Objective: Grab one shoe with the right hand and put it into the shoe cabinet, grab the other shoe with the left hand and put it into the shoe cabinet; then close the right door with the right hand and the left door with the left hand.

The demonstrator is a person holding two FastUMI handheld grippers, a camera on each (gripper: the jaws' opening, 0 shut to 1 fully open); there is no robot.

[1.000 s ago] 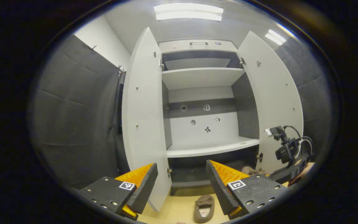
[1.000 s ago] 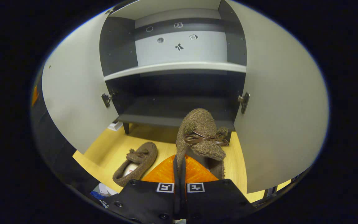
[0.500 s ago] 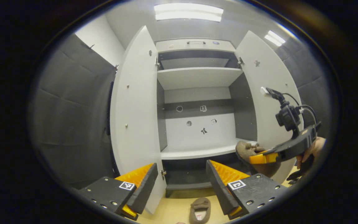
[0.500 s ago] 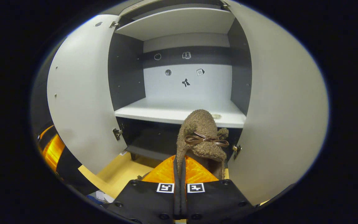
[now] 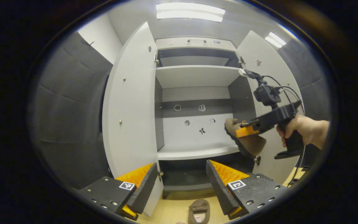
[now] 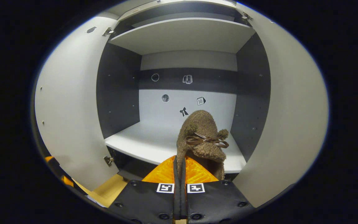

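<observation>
We hold the brown slipper (image 6: 201, 137) pinched by its edge in the right gripper (image 6: 179, 174), toe up, in the air just in front of the shoe cabinet's middle shelf (image 6: 154, 144), not touching it. In the left gripper view we see that slipper (image 5: 244, 138) near the right door (image 5: 270, 93), with our hand (image 5: 297, 129) on the grip. Both doors stand wide open, the left door (image 5: 130, 102) too. The other slipper (image 5: 199, 211) lies on the wooden floor (image 5: 172, 211) below. Our left gripper (image 5: 182, 183) hangs spread, holding nothing.
</observation>
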